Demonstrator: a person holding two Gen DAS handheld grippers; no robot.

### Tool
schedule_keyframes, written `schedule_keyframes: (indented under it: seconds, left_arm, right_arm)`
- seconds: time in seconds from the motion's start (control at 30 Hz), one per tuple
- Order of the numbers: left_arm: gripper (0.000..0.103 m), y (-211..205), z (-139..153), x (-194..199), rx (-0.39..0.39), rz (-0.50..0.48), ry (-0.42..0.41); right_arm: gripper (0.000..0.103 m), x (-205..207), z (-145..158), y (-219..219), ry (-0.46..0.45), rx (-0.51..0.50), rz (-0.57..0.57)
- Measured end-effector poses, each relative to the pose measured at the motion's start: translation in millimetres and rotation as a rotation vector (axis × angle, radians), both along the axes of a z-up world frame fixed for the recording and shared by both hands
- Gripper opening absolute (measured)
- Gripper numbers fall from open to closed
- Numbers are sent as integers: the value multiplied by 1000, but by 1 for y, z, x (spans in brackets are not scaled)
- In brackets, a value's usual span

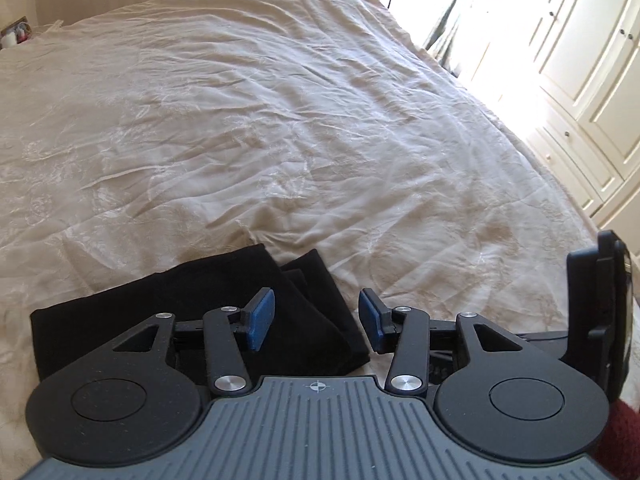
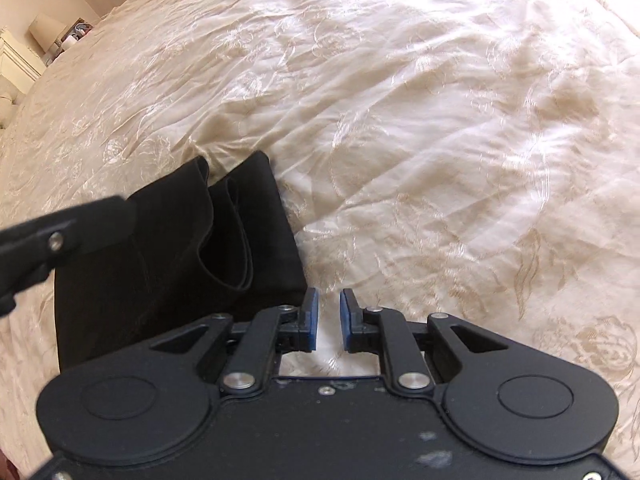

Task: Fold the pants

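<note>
**Folded pants on bed: hazards on hand**

- Pants (image 1: 168, 312): black, lying folded on bedspread (image 1: 280, 120), near its front edge. Loose hem loops (image 2: 232, 232) gaping at far end of bundle; layers there not flush.
- Left claw (image 1: 316, 320): spread wide, empty, poised above right end of pants. Contact with cloth not discernible.
- Right claw (image 2: 329, 320): narrow gap, empty, just beside near right corner of pants, over bare bedspread.
- Bedspread: cream, embroidered, heavily creased, soft.

Risks, as judged:

1. Snagged layer. Descent of wide left claw onto bundle likely to pinch top ply only; lift then peels fold open.
2. Bedspread caught. Right claw closing low beside corner liable to grip cream cloth along with, or instead of, black; bundle dragged askew.
3. Hem loops spilling. Any further fold over gaping far end apt to trap bulge, leaving lopsided stack.
4. Shifted bundle. Slippery, rumpled surface under pants; sideways nudge from either claw enough to skew edges.
5. Misjudged edge. Black on black, plies hard to separate by sight; grip point uncertain.
</note>
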State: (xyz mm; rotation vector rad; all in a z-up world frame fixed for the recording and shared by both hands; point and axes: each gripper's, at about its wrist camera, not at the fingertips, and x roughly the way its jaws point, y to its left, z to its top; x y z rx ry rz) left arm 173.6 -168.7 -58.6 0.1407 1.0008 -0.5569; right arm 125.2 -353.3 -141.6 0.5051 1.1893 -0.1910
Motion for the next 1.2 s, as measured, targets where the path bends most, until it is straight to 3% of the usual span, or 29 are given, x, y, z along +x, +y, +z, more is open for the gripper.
schedule_keyframes:
  seconds: [0.23, 0.33, 0.47, 0.6, 0.83, 0.9, 0.97, 1.1, 1.2]
  left_arm:
    - [46, 104, -38, 34, 180, 374, 137]
    - [46, 141, -58, 36, 240, 466, 192]
    - [47, 158, -85, 33, 251, 436, 232]
    - [53, 145, -111, 38, 340, 325, 249]
    - [53, 169, -87, 45, 262, 432, 233]
    - [53, 181, -80, 46, 258, 477, 219]
    - [53, 191, -75, 47, 257, 505, 217]
    - [53, 201, -65, 47, 265, 522, 190]
    - [53, 201, -66, 46, 264, 511, 191]
  right_arm:
    - [24, 41, 12, 7, -132, 38, 102]
    - [27, 63, 10, 22, -155, 52, 186]
    - [28, 89, -5, 42, -139, 37, 284]
    - [31, 103, -23, 52, -76, 41, 335]
    - [38, 106, -33, 52, -52, 60, 344]
    - [28, 105, -29, 55, -56, 74, 353]
    - [11, 101, -17, 59, -78, 45, 372]
    - [7, 85, 16, 54, -139, 53, 334]
    - [8, 75, 5, 49, -84, 27, 299]
